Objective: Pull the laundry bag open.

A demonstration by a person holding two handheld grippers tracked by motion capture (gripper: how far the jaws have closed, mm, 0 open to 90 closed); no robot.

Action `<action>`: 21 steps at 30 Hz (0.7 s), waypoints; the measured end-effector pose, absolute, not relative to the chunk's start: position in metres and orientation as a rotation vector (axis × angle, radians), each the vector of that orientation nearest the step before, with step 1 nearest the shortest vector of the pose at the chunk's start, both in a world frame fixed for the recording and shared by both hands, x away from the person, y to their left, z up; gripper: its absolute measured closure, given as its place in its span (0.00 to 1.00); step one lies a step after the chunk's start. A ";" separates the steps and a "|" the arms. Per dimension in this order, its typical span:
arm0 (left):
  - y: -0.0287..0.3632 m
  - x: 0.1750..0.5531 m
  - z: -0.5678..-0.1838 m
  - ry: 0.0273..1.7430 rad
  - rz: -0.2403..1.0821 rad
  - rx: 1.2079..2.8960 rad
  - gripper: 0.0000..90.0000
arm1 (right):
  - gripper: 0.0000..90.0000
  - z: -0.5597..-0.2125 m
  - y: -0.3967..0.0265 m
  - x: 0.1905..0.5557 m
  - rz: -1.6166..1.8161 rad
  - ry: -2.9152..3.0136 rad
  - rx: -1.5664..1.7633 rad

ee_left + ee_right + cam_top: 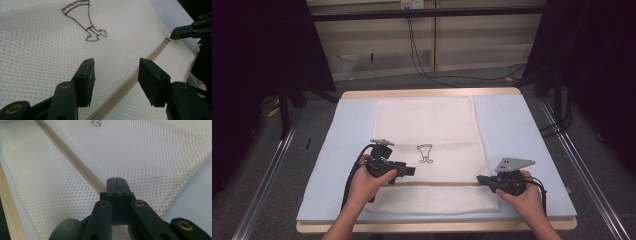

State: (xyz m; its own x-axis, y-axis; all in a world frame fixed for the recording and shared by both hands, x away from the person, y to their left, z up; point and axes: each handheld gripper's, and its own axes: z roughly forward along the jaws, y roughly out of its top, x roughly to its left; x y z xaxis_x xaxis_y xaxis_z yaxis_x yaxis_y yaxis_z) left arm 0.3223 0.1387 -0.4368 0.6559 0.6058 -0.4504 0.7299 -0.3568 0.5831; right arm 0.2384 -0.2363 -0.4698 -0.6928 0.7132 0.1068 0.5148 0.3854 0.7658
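Right gripper (482,179) sat clamped at the zipper's (130,82) end on the mesh bag (427,125), while the half-open, empty left gripper (411,170) hovered just above that zipper line running between them.

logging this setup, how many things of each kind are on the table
white mesh zip bag with a brown stitched figure: 1
pale blue table mat: 1
black two-jaw grippers, left gripper and right gripper: 2
total: 4

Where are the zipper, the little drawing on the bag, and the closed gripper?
zipper (130,82), left gripper view, tape mid-run.
drawing (426,153), high view, its middle.
right gripper (116,185), right gripper view, shut jaw tips.
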 end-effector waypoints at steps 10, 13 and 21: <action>0.112 0.319 -0.438 1.006 -0.274 2.089 0.55 | 0.91 -0.471 -0.260 0.240 1.147 2.308 1.204; 0.099 0.318 -0.439 0.988 -0.308 2.099 0.55 | 0.83 -0.475 -0.262 0.241 1.116 2.269 1.245; 0.078 0.314 -0.439 0.983 -0.359 2.097 0.57 | 0.80 -0.485 -0.262 0.246 1.160 2.222 1.389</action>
